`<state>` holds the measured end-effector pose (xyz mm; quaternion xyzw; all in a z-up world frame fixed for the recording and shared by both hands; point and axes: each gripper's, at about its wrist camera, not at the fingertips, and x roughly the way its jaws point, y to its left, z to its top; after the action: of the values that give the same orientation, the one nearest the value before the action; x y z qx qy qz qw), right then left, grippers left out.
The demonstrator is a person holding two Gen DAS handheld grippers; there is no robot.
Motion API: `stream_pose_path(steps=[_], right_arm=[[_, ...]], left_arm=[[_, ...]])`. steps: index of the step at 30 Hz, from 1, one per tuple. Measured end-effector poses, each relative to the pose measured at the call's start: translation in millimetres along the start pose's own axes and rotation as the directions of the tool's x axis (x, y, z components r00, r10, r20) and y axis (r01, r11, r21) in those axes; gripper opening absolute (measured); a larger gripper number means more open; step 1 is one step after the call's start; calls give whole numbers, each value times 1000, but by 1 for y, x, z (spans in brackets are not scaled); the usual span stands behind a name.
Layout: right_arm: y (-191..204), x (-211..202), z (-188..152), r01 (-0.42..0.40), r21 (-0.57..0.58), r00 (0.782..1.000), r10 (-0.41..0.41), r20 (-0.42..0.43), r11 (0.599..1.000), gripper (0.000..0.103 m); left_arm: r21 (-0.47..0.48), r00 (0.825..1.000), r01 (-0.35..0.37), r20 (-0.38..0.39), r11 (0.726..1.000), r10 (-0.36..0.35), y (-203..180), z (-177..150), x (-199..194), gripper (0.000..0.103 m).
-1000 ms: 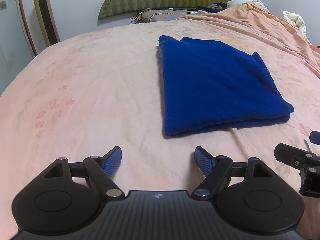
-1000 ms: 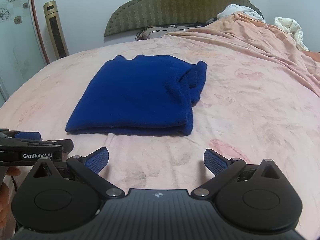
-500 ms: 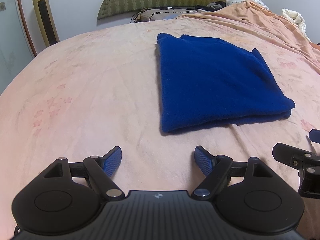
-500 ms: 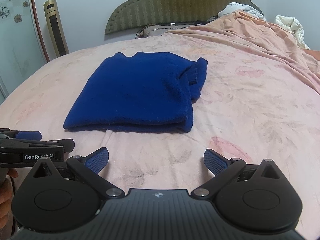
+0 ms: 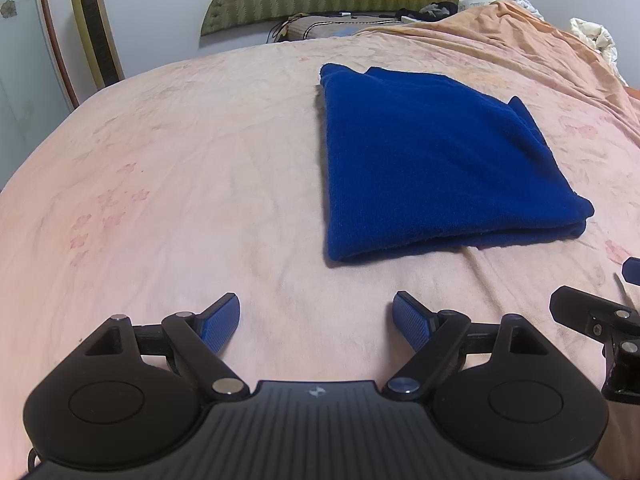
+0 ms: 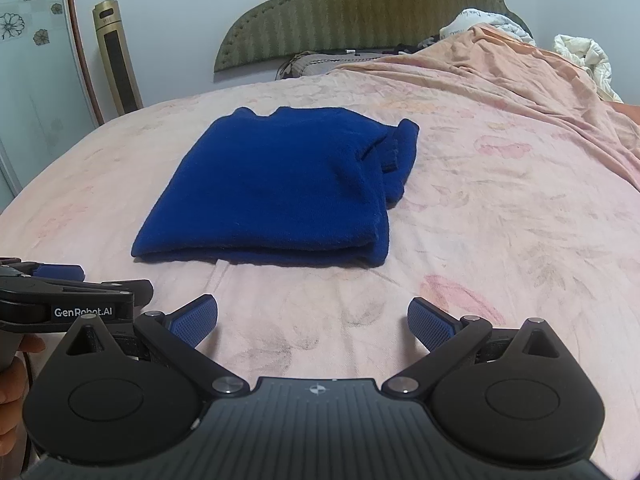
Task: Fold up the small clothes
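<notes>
Two claws hang low over the bed [image 5: 192, 168], both angled down toward the pink floral sheet, side by side and near each other. Ahead of them, well clear of either, lies the blue sweater [image 6: 280, 184], folded into a flat rectangle, so the folding looks finished. Left claw [image 5: 316, 320]: jaws opening, nothing between them. Right claw [image 6: 312, 320]: jaws spread apart, likewise empty and touching no cloth.

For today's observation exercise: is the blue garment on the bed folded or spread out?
Folded. The blue garment lies as a compact rectangle on the bed sheet, with stacked layers showing along its near edge.
</notes>
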<state>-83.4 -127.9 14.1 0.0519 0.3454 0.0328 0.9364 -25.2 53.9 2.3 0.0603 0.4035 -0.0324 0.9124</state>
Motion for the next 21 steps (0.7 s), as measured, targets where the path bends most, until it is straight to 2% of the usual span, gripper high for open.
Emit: stream_pose_path(steps=[21], right_arm=[[4,-11,-2,-7,-29,1000,8,13,1000,103]], left_arm=[[-13,1000,-7,5,1000,8,0,-2,-5,84]])
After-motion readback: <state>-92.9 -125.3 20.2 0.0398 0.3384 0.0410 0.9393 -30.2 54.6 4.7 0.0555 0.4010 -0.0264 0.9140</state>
